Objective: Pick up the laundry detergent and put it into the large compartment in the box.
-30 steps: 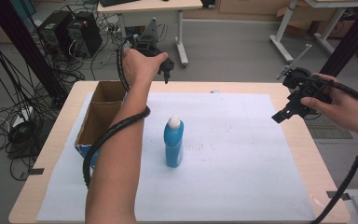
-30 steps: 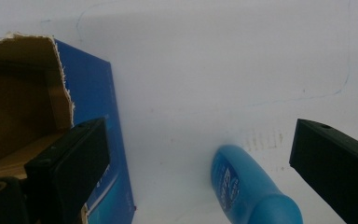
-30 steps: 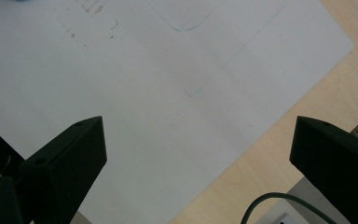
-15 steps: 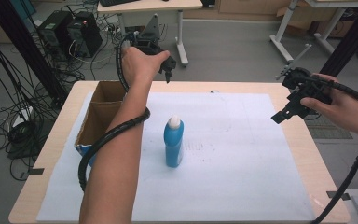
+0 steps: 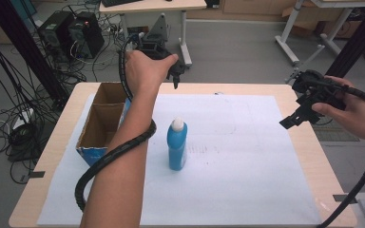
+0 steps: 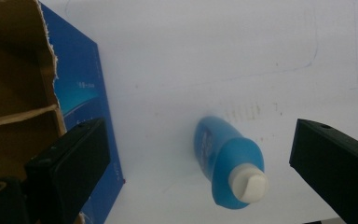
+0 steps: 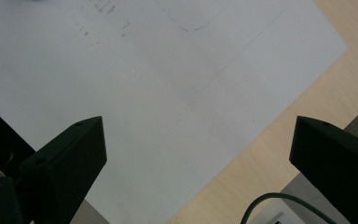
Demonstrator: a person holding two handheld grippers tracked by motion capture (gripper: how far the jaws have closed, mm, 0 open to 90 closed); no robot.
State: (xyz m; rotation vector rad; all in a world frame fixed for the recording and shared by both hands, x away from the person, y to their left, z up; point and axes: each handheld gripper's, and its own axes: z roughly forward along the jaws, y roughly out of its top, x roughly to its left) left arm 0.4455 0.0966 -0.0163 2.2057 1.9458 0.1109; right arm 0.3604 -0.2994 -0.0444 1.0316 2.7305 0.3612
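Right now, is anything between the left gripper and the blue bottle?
Nothing visible. The left gripper is held high over the table's far edge with its jaws wide open, and its own view looks straight down on the blue bottle standing upright on the white sheet. The cardboard box sits off to the side, apart from the bottle.

The high view looks forward and down over the whole desk (image 5: 66,109) from the person's side, while each gripper view looks down between its own jaws, all three sharing the white paper sheet (image 5: 247,156) (image 6: 205,51) (image 7: 135,93).
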